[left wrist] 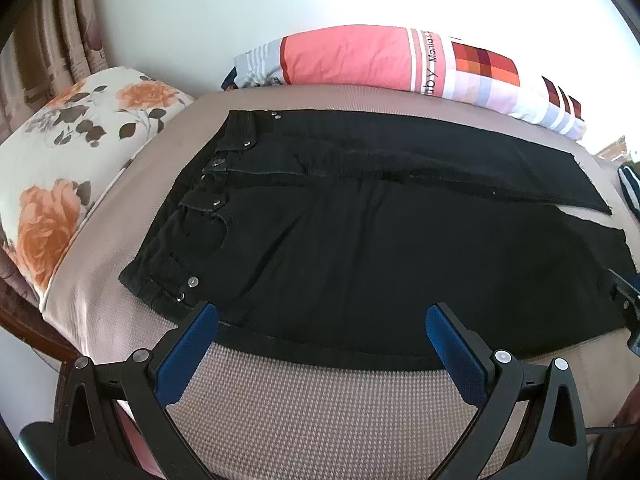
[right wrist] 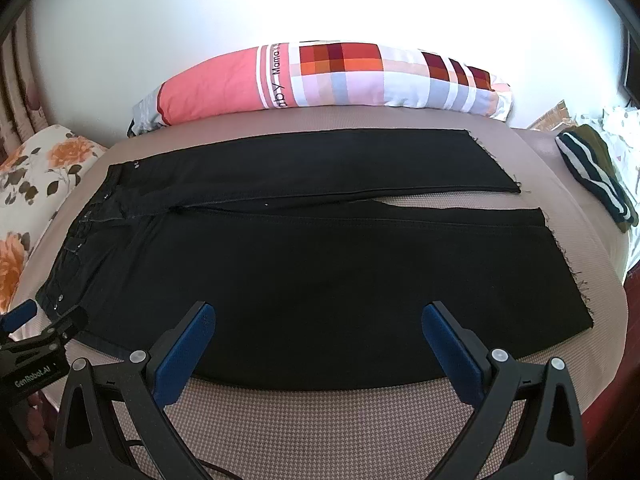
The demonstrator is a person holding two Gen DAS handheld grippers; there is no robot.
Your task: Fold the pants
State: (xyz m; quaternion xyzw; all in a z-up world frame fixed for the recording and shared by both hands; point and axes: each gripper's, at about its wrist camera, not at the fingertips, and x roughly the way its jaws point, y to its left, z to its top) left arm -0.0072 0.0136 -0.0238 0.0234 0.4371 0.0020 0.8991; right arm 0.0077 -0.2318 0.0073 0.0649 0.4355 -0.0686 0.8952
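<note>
Black pants (left wrist: 360, 240) lie flat and spread out on the bed, waistband to the left, both legs running right, side by side with a thin gap between them near the hems. They also show in the right wrist view (right wrist: 320, 272). My left gripper (left wrist: 322, 320) is open and empty, hovering at the near edge of the pants close to the waistband end. My right gripper (right wrist: 318, 320) is open and empty, over the near edge of the near leg. The left gripper also shows at the left edge of the right wrist view (right wrist: 36, 332).
The bed has a pinkish-beige textured cover (right wrist: 320, 432). A floral pillow (left wrist: 68, 168) lies at the left. A long pink and checked pillow (right wrist: 328, 80) lies along the wall behind the pants. A striped dark garment (right wrist: 592, 172) sits at the far right.
</note>
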